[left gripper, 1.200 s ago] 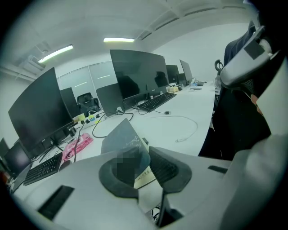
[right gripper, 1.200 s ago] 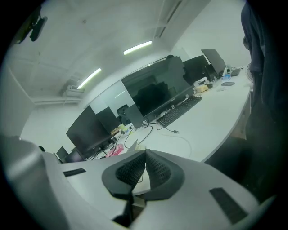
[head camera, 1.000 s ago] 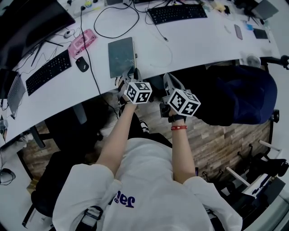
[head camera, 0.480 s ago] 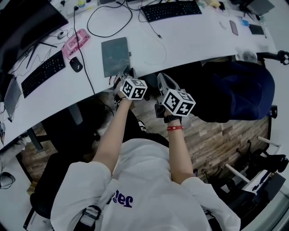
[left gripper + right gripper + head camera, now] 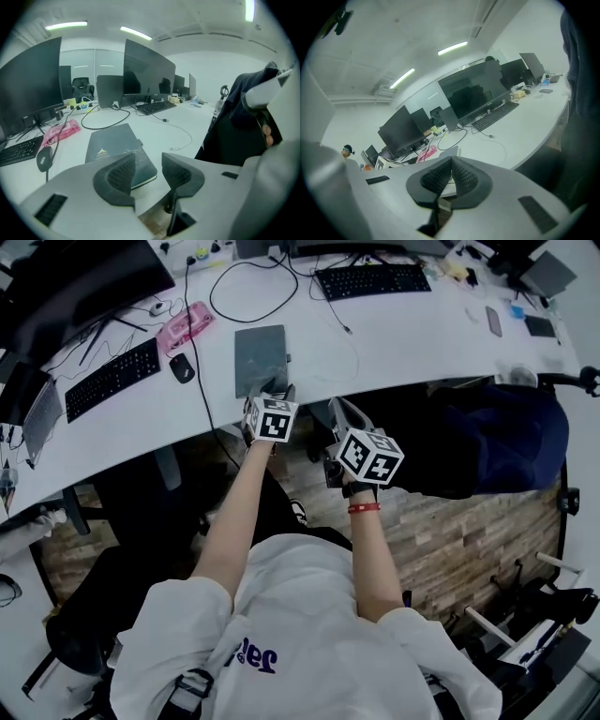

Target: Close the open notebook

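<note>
Head view: notebook (image 5: 260, 359) seen lying shut, dark cover up, at near edge of white desk (image 5: 412, 329), black mouse (image 5: 182, 367) to its left. Left gripper (image 5: 272, 388) held at notebook's near edge; jaws apart, just been opening, nothing pinched. Right gripper (image 5: 339, 413) held off desk, jaws closed together, empty.

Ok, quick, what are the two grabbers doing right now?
Left gripper: open, jaws have just been opening, nothing between them; the dark grey notebook lies beyond.
Right gripper: shut, empty.

White curved desk (image 5: 422, 334), wood floor (image 5: 469, 540)
</note>
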The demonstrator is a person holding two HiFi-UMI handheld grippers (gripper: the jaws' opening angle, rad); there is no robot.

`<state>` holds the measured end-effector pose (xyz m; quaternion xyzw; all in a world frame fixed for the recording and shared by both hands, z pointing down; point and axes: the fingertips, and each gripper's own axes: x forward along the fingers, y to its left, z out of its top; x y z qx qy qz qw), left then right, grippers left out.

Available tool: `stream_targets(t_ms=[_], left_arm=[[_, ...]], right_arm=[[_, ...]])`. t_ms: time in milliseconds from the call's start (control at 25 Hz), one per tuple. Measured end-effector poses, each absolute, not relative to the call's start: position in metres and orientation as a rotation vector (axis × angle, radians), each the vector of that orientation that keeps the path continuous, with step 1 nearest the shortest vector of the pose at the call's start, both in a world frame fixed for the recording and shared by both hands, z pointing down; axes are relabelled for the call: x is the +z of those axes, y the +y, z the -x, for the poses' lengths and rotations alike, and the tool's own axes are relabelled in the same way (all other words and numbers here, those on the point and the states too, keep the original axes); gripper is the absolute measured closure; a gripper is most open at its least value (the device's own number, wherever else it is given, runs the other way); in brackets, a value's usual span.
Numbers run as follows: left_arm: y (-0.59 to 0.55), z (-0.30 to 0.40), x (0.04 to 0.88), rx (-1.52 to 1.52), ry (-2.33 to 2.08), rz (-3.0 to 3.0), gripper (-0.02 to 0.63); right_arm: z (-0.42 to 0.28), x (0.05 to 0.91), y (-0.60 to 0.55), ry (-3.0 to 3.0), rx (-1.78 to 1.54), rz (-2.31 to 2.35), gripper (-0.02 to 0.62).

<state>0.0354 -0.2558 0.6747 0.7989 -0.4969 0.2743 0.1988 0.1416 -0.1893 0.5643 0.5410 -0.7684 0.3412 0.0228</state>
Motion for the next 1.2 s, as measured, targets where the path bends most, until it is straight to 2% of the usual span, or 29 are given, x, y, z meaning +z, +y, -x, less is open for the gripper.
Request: stream_targets(t_ms=[520, 920, 1080, 1200], left_arm=[[-0.172, 0.049, 0.543, 0.369, -1.641, -2.177, 0.442], [-0.104, 0.078, 0.462, 0.195, -1.788, -2.178, 0.486], [-0.087, 0.079, 0.442, 0.183, -1.827, -2.201, 0.54], [-0.075, 0.078, 0.428, 0.153, -1.844, -2.218, 0.548]], right_arm=[[-0.084, 0.515, -0.161, -2.545, 0.822, -1.505, 0.58], [-0.068, 0.449, -0.14, -2.66, 0.64, -1.434, 0.58], [-0.066, 0.423, -0.135, -2.703, 0.571, -1.44, 0.58], [-0.065, 0.41, -0.125, -2.72, 0.516, -1.434, 0.58]])
